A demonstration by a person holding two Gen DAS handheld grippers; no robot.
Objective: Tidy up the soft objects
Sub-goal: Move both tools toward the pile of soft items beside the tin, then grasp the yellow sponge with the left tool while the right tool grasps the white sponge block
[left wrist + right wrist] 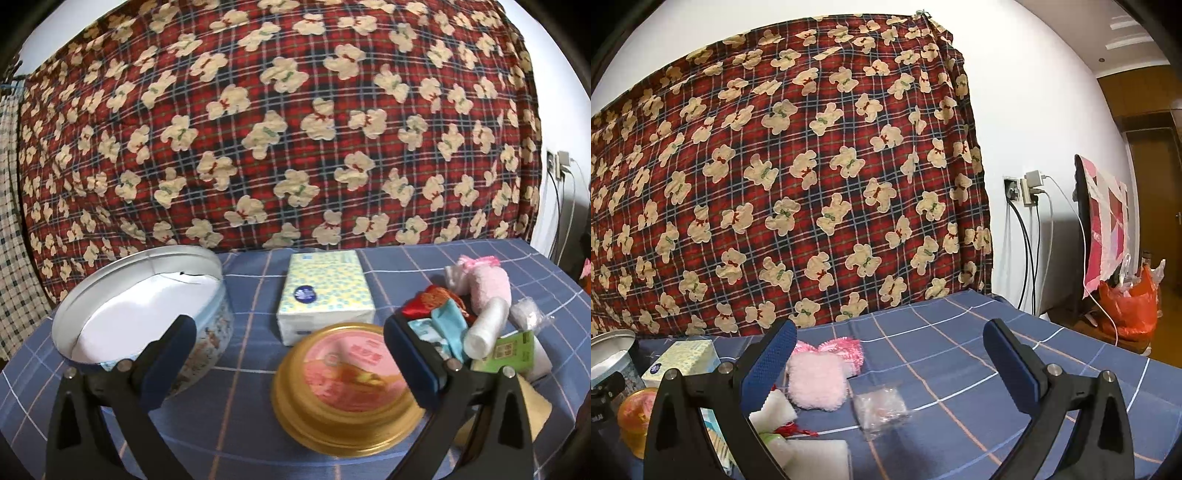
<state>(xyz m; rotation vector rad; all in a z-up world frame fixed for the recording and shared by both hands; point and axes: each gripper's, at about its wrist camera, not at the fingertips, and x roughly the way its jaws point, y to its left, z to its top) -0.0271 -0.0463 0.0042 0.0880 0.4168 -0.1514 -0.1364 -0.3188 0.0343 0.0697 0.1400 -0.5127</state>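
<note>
- The left hand-held gripper (pixel 288 354) hangs low over the counter (pixel 243 295), jaws spread wide and holding nothing; the gold lid (pixel 345 387) lies between and below its fingers, blurred.
- The right hand-held gripper (pixel 888 354) is just as wide open and also empty, poised above the pile of soft things.
- The tin (pixel 144 314) stands open at the left of the counter, and what shows of its inside looks bare white. So, as I judge it, nothing has been put away yet.
- The tissue pack (pixel 327 291) lies flat in the middle, behind the lid, apart from the tin.
- The soft things sit heaped at the right: the pink plush (pixel 816 384), a white roll (pixel 485 328), a red pouch (pixel 428 301), a teal cloth (pixel 448 321), a green packet (pixel 513 350) and a clear bag (pixel 881 410) just beside the plush.
- In the right wrist view, white foam pieces (pixel 774 410) lie near the plush, partly hidden by the left finger.
- The task seems to be at its start: every soft thing is still out on the counter.
- What is left, most likely: pick each item from the heap, drop it in the tin, perhaps close it with the lid. Whether the tissue pack belongs inside I cannot tell.
</note>
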